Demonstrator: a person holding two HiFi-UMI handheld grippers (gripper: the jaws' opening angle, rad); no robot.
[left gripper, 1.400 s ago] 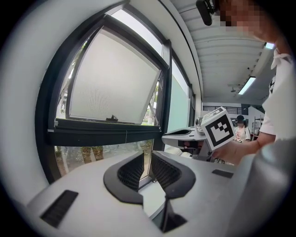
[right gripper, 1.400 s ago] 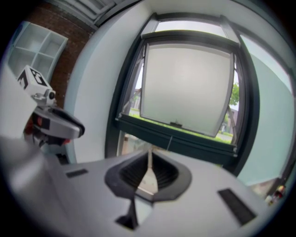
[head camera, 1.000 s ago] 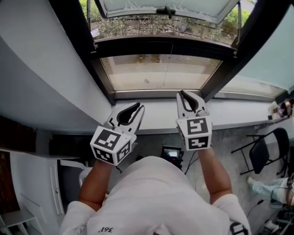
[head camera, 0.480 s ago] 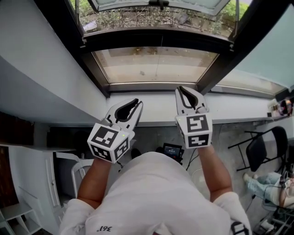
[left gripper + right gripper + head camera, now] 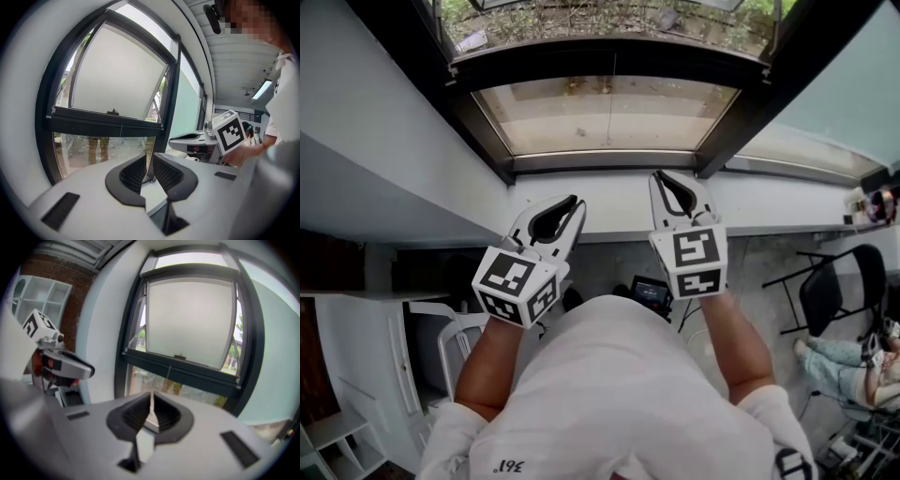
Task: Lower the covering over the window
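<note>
The window (image 5: pixel 605 112) has a black frame, a clear lower pane and a frosted upper pane (image 5: pixel 190 319) tilted outward. No blind or shade shows over the glass; a thin cord (image 5: pixel 607 117) hangs down the middle of the lower pane. Both grippers hover level above the white sill (image 5: pixel 609 211), short of the glass. My left gripper (image 5: pixel 575 201) has its jaws almost together with only a thin slit and nothing in it (image 5: pixel 150 157). My right gripper (image 5: pixel 658 176) is shut and empty (image 5: pixel 151 397); its jaws have just closed a little further.
A white wall (image 5: pixel 375 141) slants along the left. Below the sill are a small screen device (image 5: pixel 652 292) and a white chair (image 5: pixel 455 342). A black chair (image 5: pixel 830 295) and a seated person's legs (image 5: pixel 839 356) are at the right.
Both grippers have drifted slightly down and left in the head view, back from the glass. The window has slid upward in the frame. Nothing was taken hold of.
</note>
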